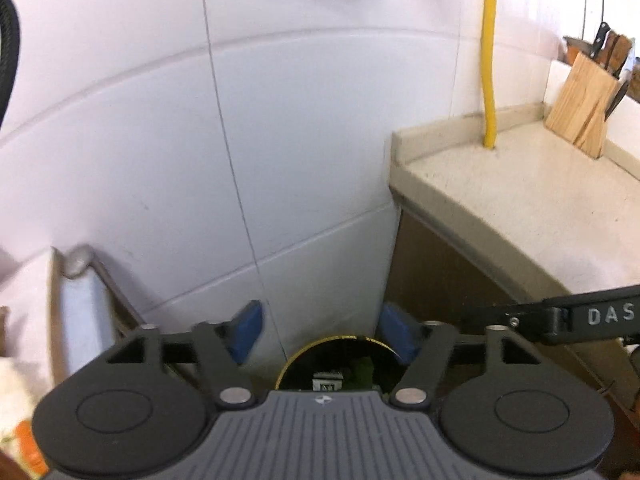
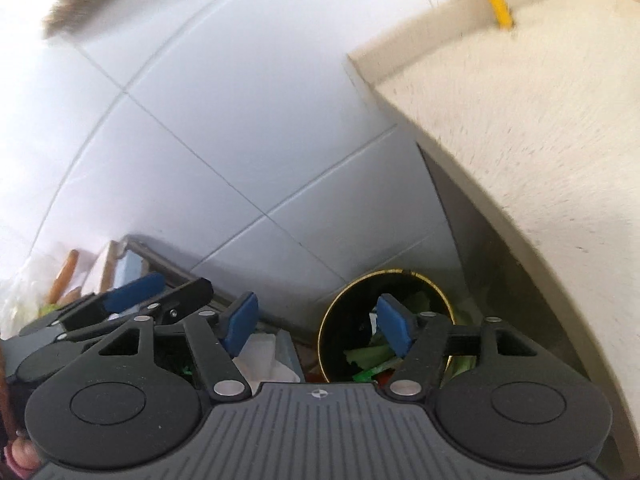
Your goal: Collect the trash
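Observation:
A black round bin with a gold rim stands on the floor in the gap between the tiled wall and the counter. Green scraps and other bits lie inside it. In the left wrist view the same bin shows just beyond the fingers, with a small label and something green inside. My left gripper hangs open above it, nothing between its blue pads. My right gripper is also open and empty, its right pad over the bin's mouth. The left gripper shows at the left there.
A beige speckled counter juts out on the right, with a wooden knife block and a yellow pipe. White wall tiles fill the background. White crumpled paper lies left of the bin. A metal-edged frame stands at the left.

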Demonstrator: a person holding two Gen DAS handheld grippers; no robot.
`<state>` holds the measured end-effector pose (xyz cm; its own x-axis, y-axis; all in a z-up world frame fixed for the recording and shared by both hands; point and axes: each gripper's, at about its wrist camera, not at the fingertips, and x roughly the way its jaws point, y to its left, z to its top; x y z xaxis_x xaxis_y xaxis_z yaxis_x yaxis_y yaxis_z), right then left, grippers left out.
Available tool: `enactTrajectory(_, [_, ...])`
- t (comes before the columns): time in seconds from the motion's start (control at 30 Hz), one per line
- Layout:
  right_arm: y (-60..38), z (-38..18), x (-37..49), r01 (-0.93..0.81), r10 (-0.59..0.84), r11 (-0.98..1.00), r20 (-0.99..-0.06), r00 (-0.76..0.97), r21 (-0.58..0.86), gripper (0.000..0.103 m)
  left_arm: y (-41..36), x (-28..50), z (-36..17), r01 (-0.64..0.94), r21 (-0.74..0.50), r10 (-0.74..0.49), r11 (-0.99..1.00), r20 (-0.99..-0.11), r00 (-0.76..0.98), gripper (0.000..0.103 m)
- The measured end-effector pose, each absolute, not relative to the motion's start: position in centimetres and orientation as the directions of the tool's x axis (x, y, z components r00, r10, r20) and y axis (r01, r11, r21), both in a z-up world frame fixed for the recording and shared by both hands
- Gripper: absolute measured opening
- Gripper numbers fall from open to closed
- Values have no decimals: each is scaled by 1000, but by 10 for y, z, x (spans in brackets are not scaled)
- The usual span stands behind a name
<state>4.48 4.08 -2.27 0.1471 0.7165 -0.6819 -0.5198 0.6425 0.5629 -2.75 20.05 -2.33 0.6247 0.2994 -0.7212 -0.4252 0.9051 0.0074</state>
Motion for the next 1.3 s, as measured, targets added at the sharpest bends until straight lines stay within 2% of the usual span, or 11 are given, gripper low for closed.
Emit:
enactTrajectory(0.03, [38, -17, 39, -530, 716, 644, -679, 164, 551, 75, 198, -32, -19, -425, 10, 305, 905, -710, 634, 82])
enactTrajectory(0.13, [30, -2, 22, -557, 700, 664, -678, 226, 499, 81, 190, -43, -11, -418, 3, 306, 908, -686, 660, 90])
enactTrajectory(0.37, [8, 21, 0, -595, 673, 687, -673, 306, 417, 84, 170, -59, 6, -421, 4, 319, 907, -660, 680, 95])
enactTrajectory(0.5, [-7, 33, -9, -612, 696, 669, -644, 317, 422, 86, 148, -78, 19, -464, 53, 402, 884, -593, 698, 100])
enactTrajectory(0.67, [-36, 46, -20, -625, 703, 665, -624, 340, 408, 86, 93, -112, 37, -570, 264, 629, 778, -343, 698, 103])
enactTrajectory(0.77, [-53, 50, -27, -627, 705, 663, -623, 339, 409, 87, 53, -128, 38, -628, 409, 717, 662, -102, 689, 103])
enactTrajectory(0.83, [-62, 51, -31, -631, 697, 668, -628, 346, 395, 87, 27, -131, 31, -661, 495, 745, 564, 40, 666, 103])
enactTrajectory(0.9, [-71, 53, -33, -629, 690, 676, -630, 357, 384, 87, 6, -134, 28, -661, 542, 738, 519, 106, 667, 103])
enactTrajectory(1.1, [-105, 63, -39, -611, 672, 705, -613, 415, 360, 88, -32, -134, 28, -603, 543, 686, 585, 64, 724, 103])
enactTrajectory(1.17, [-117, 65, -40, -594, 663, 720, -608, 436, 359, 89, -36, -126, 32, -561, 517, 667, 646, -25, 745, 103])
enactTrajectory(1.3, [-139, 65, -38, -558, 643, 746, -611, 461, 364, 90, -30, -109, 40, -439, 384, 555, 812, -275, 785, 103])
